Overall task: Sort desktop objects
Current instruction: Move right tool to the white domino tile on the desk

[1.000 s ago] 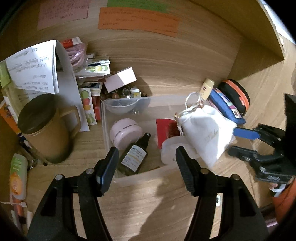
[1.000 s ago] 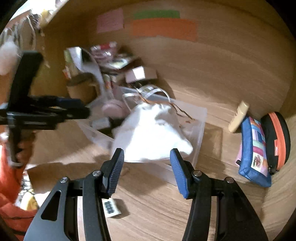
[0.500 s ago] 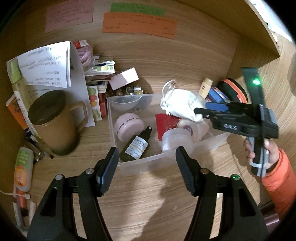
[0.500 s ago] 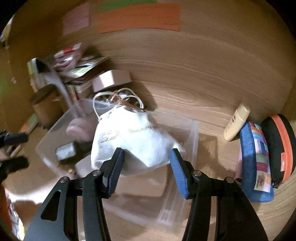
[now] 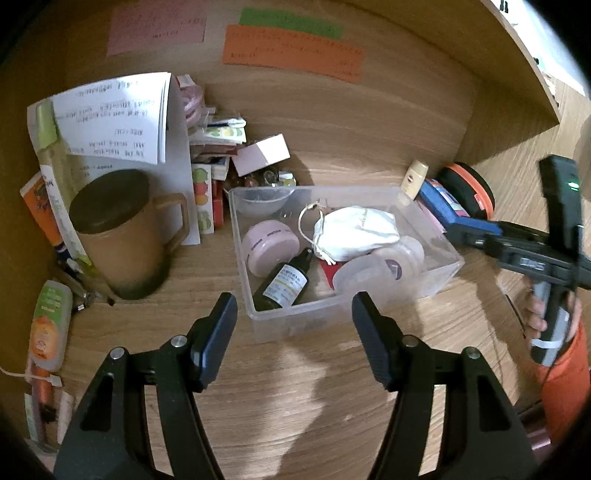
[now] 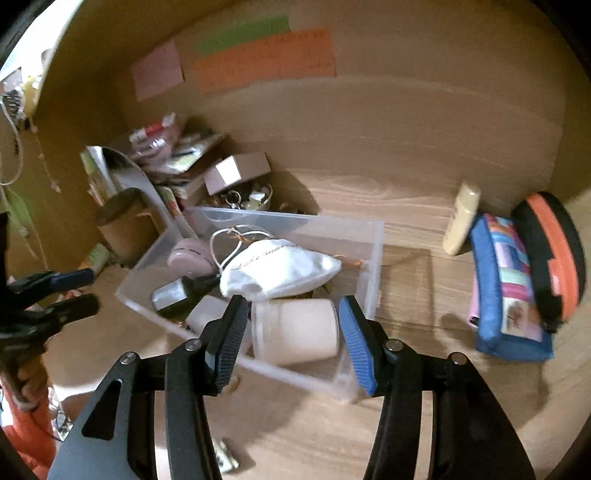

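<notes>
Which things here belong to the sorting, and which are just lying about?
Job: clear bin, white pouch, pink jar, dark bottle, blue case, cream tube.
Lying about: lidded mug, papers, wall notes.

One clear plastic bin point(image 5: 436, 275) stands on the bench. In it lie one white drawstring pouch point(image 5: 356, 232), one pink round jar point(image 5: 271, 245), one dark spray bottle point(image 5: 286, 282), one small clear bowl point(image 5: 260, 201) and two pale round tubs point(image 5: 373, 271), with one red item point(image 5: 327, 269) partly hidden beneath them. Left of the bin stands one lidded brown mug point(image 5: 122, 236). To the right lie one cream tube point(image 5: 415, 177), one blue patterned pouch point(image 6: 508, 282) and one black-and-orange case point(image 6: 552, 251). Three paper notes are stuck on the far wall: one pink point(image 5: 157, 27), one green point(image 5: 290, 22), one orange point(image 5: 293, 53).
</notes>
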